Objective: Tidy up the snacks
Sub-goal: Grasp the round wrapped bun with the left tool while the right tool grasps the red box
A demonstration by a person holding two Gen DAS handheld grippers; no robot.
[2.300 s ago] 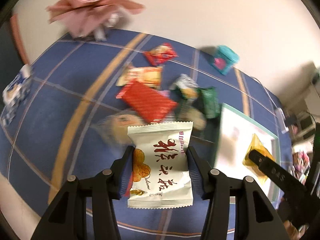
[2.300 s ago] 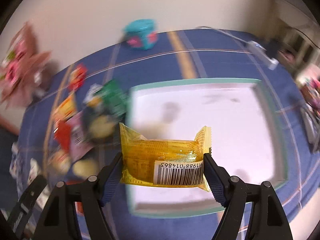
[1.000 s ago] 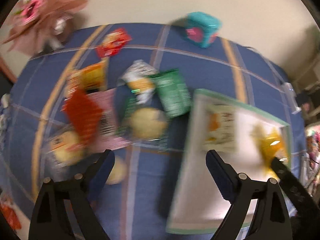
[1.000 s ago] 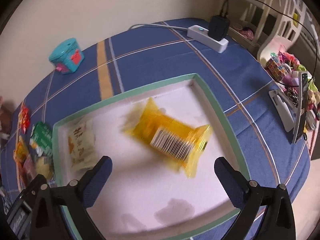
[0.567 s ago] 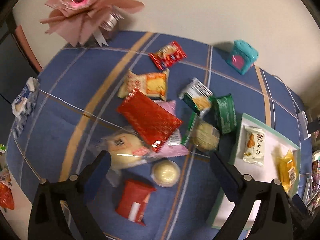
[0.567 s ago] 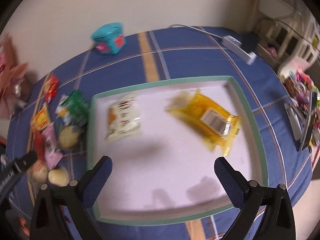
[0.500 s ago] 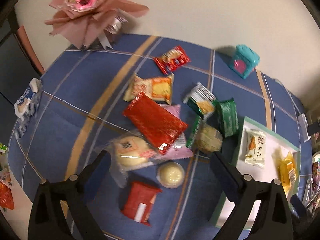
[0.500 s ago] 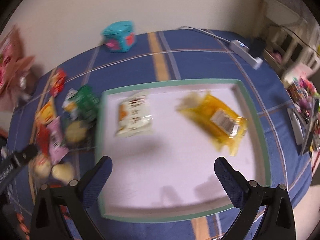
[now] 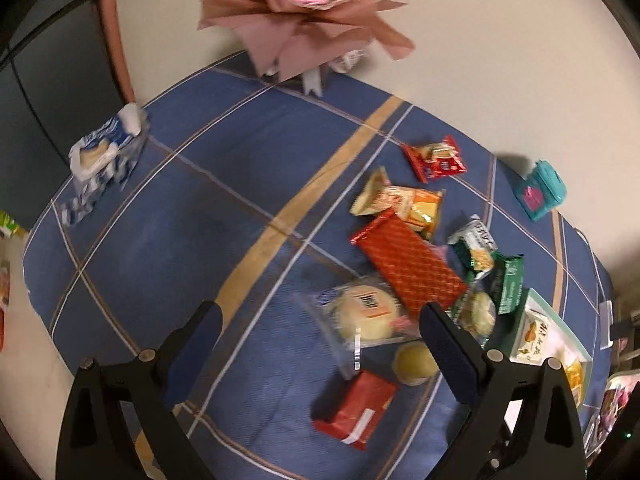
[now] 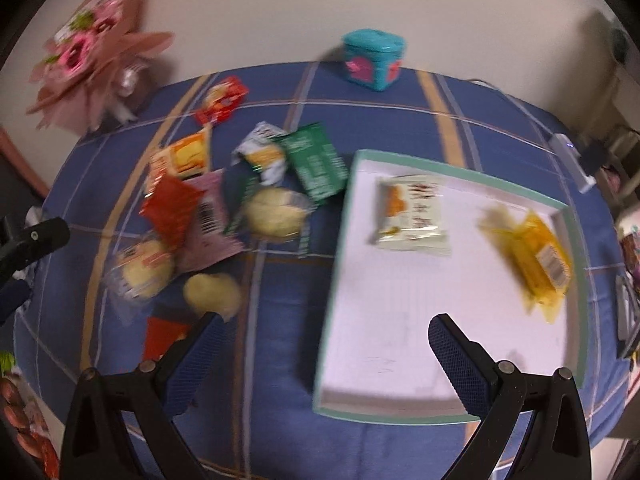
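over the blue plaid tablecloth (image 9: 192,216), left gripper (image 9: 320,332) hangs with jaws spread wide, nothing between the pads. just past its right finger (image 9: 444,344): clear-wrapped bun (image 9: 360,314), a round pale cake (image 9: 414,362) and a red packet (image 9: 356,408) nearer the camera. beyond the bun, a long red patterned pack (image 9: 408,266), then an orange-yellow pack (image 9: 400,204) and a small red pack (image 9: 436,159) farther out. green packets (image 9: 508,282) to the right of that pile. far right of this gripper, edge of the white tray (image 9: 540,308) with a white snack packet (image 9: 532,334) in it.

right gripper (image 10: 322,344), jaws also wide apart and empty, sits above the tray's near left edge (image 10: 332,280). ahead of it inside the tray: the white snack packet (image 10: 412,212); to the right, apart from it, a yellow packet (image 10: 536,256), blurred. loose snack pile (image 10: 240,200) lies left of the tray, ahead of the left finger (image 10: 192,360).

far side: teal box (image 10: 374,64), pink flower bouquet (image 9: 308,8). tissue pack (image 9: 104,160) far left of the left gripper.
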